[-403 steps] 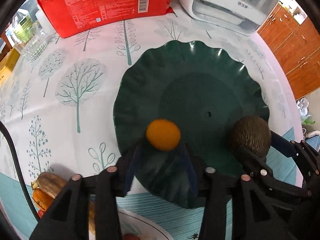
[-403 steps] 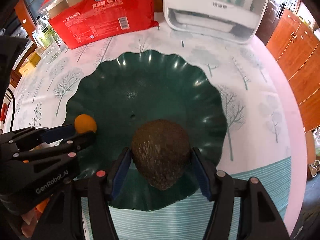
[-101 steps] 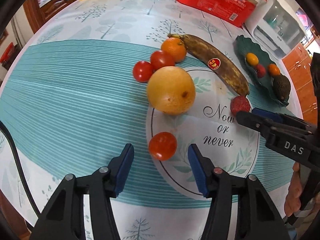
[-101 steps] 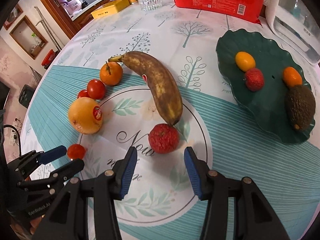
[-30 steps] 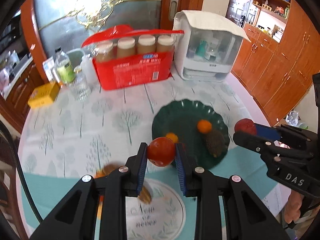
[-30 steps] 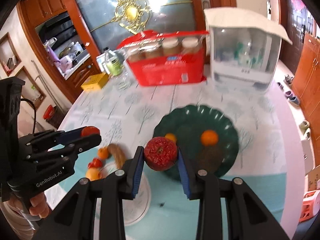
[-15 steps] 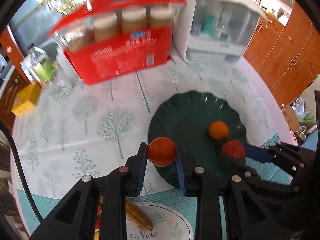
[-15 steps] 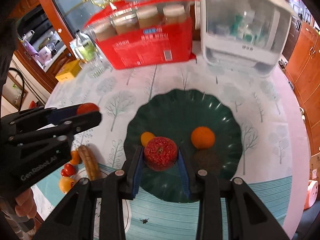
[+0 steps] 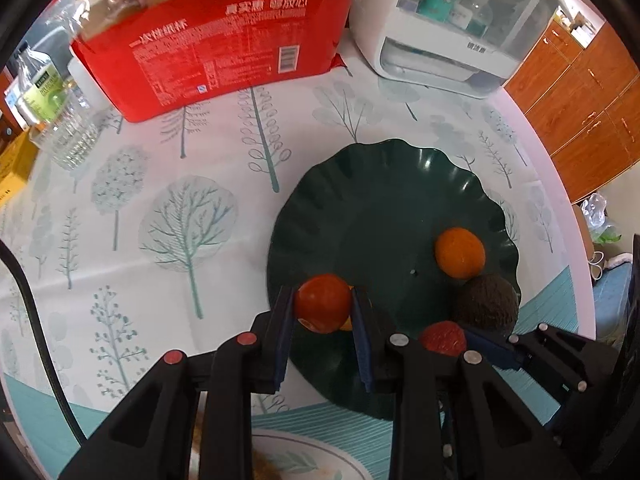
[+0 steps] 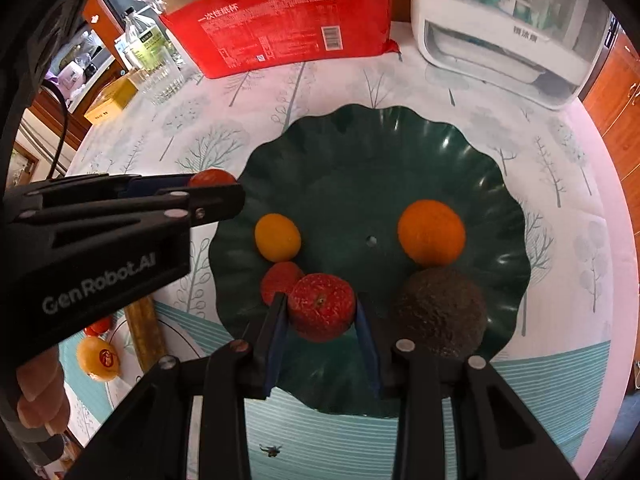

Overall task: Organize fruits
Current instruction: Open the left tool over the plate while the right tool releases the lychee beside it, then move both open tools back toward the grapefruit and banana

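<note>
- Left gripper (image 9: 323, 310) clenched on tomato (image 9: 323, 309); tomato sits between the blue fingers (image 9: 285, 332) near their tips, over the near-left rim of the green plate (image 9: 380, 184).
- Right gripper (image 10: 321, 314) clenched on red fruit (image 10: 321, 306), wedged between its fingers (image 10: 276, 336) near the tips, over the plate's near edge (image 10: 360, 152).
- On plate: orange (image 10: 431, 232) right of center, avocado (image 10: 440, 312) just below it, small yellow fruit (image 10: 277, 237) on the left, another red fruit (image 10: 280, 280) right behind the held one, contact unclear.
- Off plate, on surface (image 10: 260, 92): banana (image 10: 145, 340), stickered orange fruit (image 10: 98, 358), partly hidden by left gripper.
- Red bag (image 9: 224, 40) and white appliance (image 9: 452, 28) at far edge.
</note>
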The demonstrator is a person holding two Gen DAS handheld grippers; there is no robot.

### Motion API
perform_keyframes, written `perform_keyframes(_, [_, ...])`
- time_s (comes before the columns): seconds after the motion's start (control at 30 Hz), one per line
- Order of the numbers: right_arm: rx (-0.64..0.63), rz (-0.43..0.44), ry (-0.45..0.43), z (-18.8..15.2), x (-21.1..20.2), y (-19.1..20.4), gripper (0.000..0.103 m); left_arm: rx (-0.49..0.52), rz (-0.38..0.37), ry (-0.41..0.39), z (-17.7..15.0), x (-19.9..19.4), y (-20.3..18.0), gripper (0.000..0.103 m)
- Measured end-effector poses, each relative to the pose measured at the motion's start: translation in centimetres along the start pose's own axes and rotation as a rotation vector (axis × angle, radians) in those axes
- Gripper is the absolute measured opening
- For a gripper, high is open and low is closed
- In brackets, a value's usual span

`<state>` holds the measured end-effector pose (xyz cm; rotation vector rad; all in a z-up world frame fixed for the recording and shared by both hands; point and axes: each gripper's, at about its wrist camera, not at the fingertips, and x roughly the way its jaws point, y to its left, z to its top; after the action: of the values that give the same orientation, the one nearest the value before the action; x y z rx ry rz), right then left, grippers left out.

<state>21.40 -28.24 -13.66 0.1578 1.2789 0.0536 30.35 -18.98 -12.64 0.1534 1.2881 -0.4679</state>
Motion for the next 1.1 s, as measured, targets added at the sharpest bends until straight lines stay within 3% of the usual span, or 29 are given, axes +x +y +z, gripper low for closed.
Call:
perform_keyframes(0.17, [0.030, 0.025, 0.008, 0.0, 0.2, -0.8, 0.041, -0.001, -0.002, -0.003, 0.4, 0.9, -0.6, 0.029])
perform_keyframes(0.37, [0.060, 0.049, -0.010, -0.3, -0.3, -1.6, 0.046, -0.013, 0.008, -0.028, 0.3, 0.2, -0.4, 0.052])
perform_keyframes(0.67, [0.019, 0.038, -0.046, -0.9, -1.7, -0.6, 0.045, -0.034, 0.033, -0.088, -1.8, -3.4, 1.1, 0.067])
perform_keyframes(1.1, [-0.056, 0.050, -0.083, -2.7, -5.3, 2.4, 0.045, -0.093, 0.079, -0.154, -8.9, -10.8, 4.6, 0.067])
